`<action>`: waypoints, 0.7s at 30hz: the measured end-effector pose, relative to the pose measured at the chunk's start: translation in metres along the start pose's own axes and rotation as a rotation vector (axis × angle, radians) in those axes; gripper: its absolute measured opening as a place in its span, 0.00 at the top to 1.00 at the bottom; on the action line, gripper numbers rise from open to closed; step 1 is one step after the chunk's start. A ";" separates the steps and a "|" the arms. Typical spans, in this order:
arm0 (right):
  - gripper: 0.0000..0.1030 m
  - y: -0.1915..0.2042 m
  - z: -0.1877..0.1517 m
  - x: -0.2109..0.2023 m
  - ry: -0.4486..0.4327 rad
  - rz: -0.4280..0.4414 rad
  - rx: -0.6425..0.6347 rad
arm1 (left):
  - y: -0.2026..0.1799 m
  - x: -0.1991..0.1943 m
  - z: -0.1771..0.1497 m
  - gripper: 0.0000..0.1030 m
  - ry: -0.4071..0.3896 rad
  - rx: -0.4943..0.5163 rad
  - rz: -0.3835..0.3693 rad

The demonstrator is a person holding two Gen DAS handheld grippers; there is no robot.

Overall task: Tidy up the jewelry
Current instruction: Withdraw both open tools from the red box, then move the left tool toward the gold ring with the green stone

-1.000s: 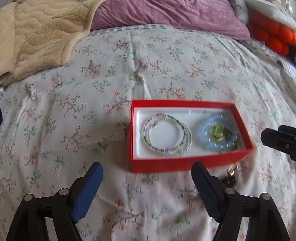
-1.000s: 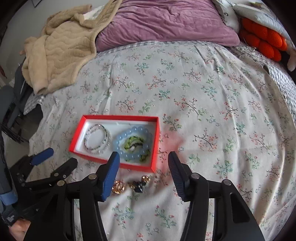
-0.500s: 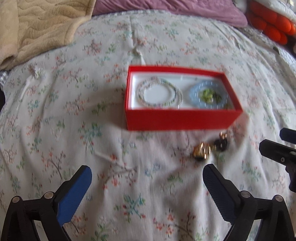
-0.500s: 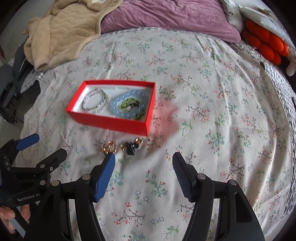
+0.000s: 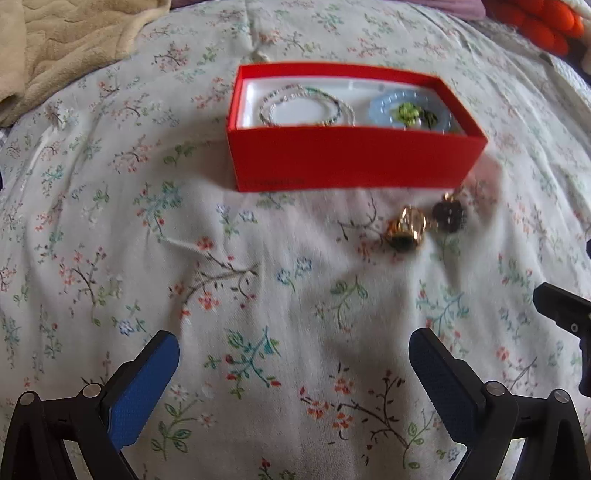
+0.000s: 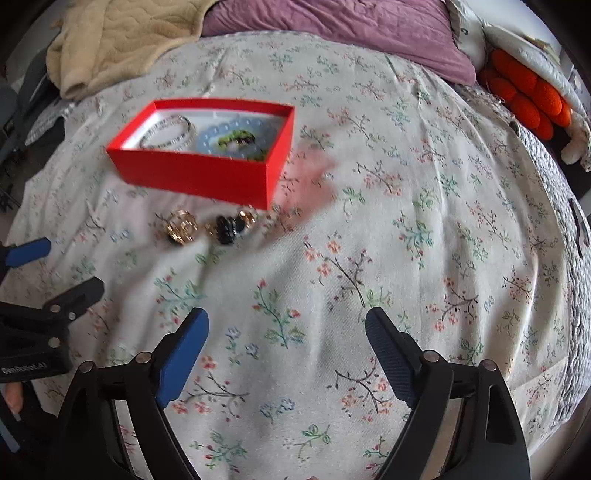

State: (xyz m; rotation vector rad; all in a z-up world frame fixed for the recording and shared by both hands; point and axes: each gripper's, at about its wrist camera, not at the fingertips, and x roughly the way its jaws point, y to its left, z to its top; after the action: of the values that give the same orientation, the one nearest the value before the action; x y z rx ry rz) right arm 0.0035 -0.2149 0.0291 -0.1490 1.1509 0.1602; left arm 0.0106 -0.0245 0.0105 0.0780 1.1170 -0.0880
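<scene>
A red box (image 5: 351, 158) (image 6: 195, 173) lies on the flowered bedspread, holding beaded bracelets (image 5: 306, 105) (image 6: 170, 133) on its left and a pale blue bead bracelet (image 5: 410, 110) (image 6: 232, 142) around green pieces on its right. In front of the box lie a gold ring (image 5: 406, 229) (image 6: 181, 227) and a black-and-gold earring (image 5: 448, 214) (image 6: 231, 225). My left gripper (image 5: 293, 365) hovers open well short of them, nothing between its fingers. My right gripper (image 6: 286, 343) is to the right, its jaws opening and empty.
A beige blanket (image 6: 122, 40) and a purple pillow (image 6: 332, 26) lie at the far end of the bed. Orange cushions (image 6: 524, 96) sit at the far right. The bed's right edge (image 6: 576, 295) drops off beside my right gripper. A hand (image 6: 13, 398) holds the left gripper.
Both grippers have drawn back from the box and sunk toward the bedspread. Both sets of jaws have spread wider. The ring and earring have come into the left wrist view.
</scene>
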 end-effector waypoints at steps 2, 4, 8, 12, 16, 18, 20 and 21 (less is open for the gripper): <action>0.11 -0.002 -0.007 0.008 0.018 -0.013 -0.005 | -0.001 0.005 -0.006 0.01 0.004 0.004 -0.001; 0.11 -0.004 -0.014 0.015 0.034 -0.020 -0.006 | -0.003 0.012 -0.011 0.01 0.015 0.011 0.003; 0.11 -0.007 -0.027 0.029 0.070 -0.033 -0.019 | -0.006 0.024 -0.022 0.01 0.038 0.013 -0.022; 0.03 -0.010 -0.035 0.035 0.059 -0.037 -0.030 | -0.007 0.026 -0.030 0.01 -0.001 0.016 -0.018; 0.00 -0.018 -0.038 0.039 0.056 -0.011 -0.015 | -0.008 0.026 -0.040 0.01 -0.048 0.025 -0.006; 0.00 -0.020 -0.039 0.040 0.052 0.002 -0.005 | -0.009 0.027 -0.045 0.00 -0.089 0.030 0.004; 0.00 -0.020 -0.039 0.041 0.048 -0.004 -0.010 | -0.011 0.027 -0.047 0.00 -0.107 0.027 0.018; 0.00 -0.019 -0.039 0.041 0.045 -0.007 -0.012 | -0.011 0.027 -0.047 0.00 -0.110 0.022 0.022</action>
State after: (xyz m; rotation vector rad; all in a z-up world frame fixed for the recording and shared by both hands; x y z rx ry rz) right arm -0.0110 -0.2394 -0.0236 -0.1677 1.1947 0.1577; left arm -0.0207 -0.0317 -0.0344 0.1040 1.0057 -0.0842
